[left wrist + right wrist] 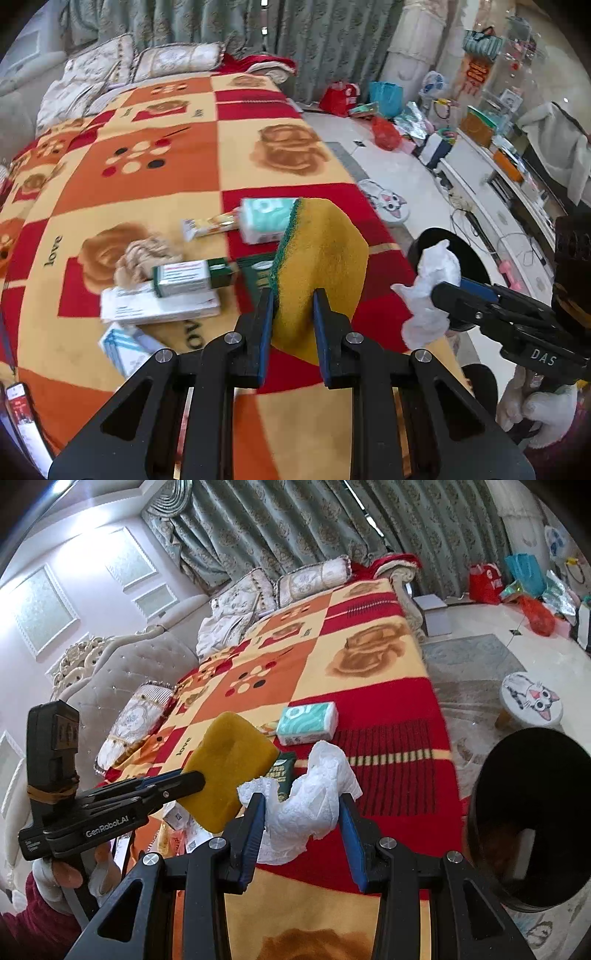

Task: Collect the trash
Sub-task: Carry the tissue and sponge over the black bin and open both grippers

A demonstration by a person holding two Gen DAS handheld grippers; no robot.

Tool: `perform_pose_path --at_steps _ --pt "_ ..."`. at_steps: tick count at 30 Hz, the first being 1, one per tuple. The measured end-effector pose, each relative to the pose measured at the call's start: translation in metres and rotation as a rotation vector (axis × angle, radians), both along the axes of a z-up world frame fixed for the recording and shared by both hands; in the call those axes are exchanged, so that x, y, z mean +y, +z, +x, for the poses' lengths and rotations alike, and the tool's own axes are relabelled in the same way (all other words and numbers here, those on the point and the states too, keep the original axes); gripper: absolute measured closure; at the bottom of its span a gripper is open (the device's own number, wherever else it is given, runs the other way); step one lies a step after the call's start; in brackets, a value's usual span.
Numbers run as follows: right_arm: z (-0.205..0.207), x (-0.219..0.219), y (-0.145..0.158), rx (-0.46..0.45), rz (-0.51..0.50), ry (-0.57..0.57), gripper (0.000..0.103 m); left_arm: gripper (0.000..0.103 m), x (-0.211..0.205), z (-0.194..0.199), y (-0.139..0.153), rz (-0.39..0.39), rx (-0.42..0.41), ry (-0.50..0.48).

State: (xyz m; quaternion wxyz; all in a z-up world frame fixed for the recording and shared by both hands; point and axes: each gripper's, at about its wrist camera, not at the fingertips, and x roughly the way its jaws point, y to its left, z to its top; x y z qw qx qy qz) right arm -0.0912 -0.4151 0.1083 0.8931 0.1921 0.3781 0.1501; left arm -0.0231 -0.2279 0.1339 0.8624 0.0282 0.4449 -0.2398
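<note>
Left hand-held gripper (pixel 293 301) pinches a yellow sponge with green scouring edge (pixel 321 269) at lower centre, hiding part of a dark green packet (pixel 256 275). Right hand-held gripper (pixel 303 805), marked "DAS", clamps crumpled white tissue (pixel 314 801). Blurred, possibly medicine, boxes (pixel 159 302) lie lower left on a checked "love" bed blanket (pixel 147 122). Round black bin (pixel 528 812) stands right, rim cut off.

Checked blanket (pixel 369 657) on bed, green curtains (pixel 295 520), pale floor (pixel 399 173)

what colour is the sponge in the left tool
Yellow sponge with a green scouring layer along one edge; the left wrist view shows it best.
</note>
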Motion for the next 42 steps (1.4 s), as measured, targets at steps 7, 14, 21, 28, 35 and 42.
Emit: perform_pose_path --at_steps 7,14,21,28,35,42 --pt "-0.011 -0.029 0.007 -0.009 -0.02 -0.061 0.064 0.085 -0.04 -0.006 0.002 -0.015 0.004 -0.048" --pt "-0.023 -0.072 0.009 -0.009 -0.028 -0.148 0.064 0.085 -0.081 -0.009 0.0 -0.026 0.021 -0.095" --pt "-0.031 -0.117 0.001 0.016 -0.035 -0.239 0.064 0.085 -0.12 -0.005 -0.009 -0.039 0.061 -0.134" --pt "-0.034 -0.151 -0.009 0.038 -0.055 -0.31 0.064 0.085 -0.157 -0.001 -0.018 -0.048 0.096 -0.165" --pt "-0.032 -0.176 -0.016 0.062 -0.071 -0.363 0.064 0.083 -0.185 0.001 -0.025 -0.077 0.128 -0.18" --pt "-0.035 -0.191 -0.022 0.079 -0.066 -0.416 0.039 0.066 -0.197 0.004 -0.035 -0.142 0.171 -0.199"
